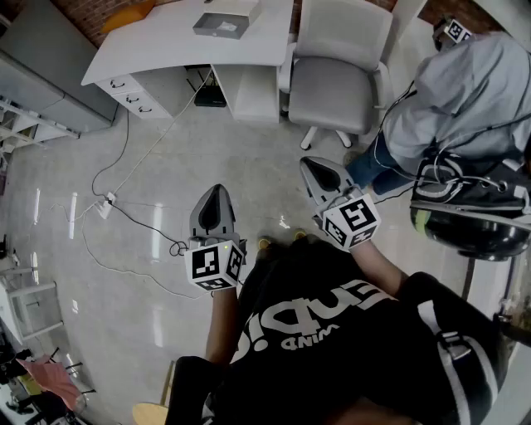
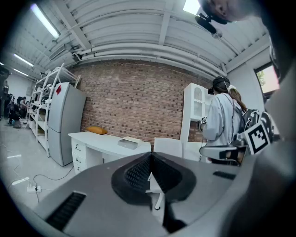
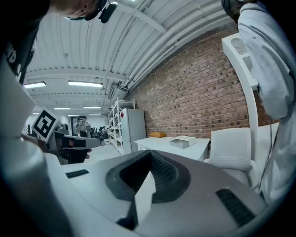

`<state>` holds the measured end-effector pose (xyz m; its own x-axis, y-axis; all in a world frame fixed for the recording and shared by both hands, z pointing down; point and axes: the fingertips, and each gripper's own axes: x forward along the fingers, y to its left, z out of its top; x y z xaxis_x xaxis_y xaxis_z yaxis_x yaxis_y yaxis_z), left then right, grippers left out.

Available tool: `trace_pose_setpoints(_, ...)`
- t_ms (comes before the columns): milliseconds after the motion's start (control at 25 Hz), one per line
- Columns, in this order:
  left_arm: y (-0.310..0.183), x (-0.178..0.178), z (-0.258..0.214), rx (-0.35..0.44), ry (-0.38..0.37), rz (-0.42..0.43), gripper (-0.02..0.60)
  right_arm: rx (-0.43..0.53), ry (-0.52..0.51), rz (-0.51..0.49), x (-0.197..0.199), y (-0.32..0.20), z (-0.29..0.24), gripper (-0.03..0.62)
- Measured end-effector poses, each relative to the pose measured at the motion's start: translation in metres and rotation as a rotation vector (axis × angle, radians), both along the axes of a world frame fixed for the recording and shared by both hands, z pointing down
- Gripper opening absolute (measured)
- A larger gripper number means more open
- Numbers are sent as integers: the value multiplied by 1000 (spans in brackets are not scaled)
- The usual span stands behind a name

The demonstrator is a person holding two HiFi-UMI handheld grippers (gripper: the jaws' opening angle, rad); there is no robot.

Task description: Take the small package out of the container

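A shallow grey container (image 1: 221, 25) lies on the white desk (image 1: 166, 41) at the far side of the room; it also shows in the left gripper view (image 2: 129, 143) and the right gripper view (image 3: 182, 142). No small package can be made out in it from here. My left gripper (image 1: 217, 191) and right gripper (image 1: 309, 162) are held side by side over the floor, well short of the desk. Both point toward it. In the left gripper view the jaws (image 2: 150, 156) meet with nothing between them. The right gripper (image 3: 150, 153) is likewise shut and empty.
A white office chair (image 1: 340, 75) stands at the desk's right end. Another person in a grey top (image 1: 465, 91) stands at the right. Cables and a power strip (image 1: 104, 205) lie on the floor at the left. A grey fridge (image 2: 64, 122) and an orange object (image 2: 97, 130) are by the brick wall.
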<state>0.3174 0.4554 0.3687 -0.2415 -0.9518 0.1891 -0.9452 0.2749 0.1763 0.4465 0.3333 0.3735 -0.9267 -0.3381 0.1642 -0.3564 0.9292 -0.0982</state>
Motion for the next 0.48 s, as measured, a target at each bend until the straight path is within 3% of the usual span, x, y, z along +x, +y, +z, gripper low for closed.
trace_pose_setpoints(480,14,-29,5,-8,24,40,6,-22,-28,-40,-37,28,-3,-1)
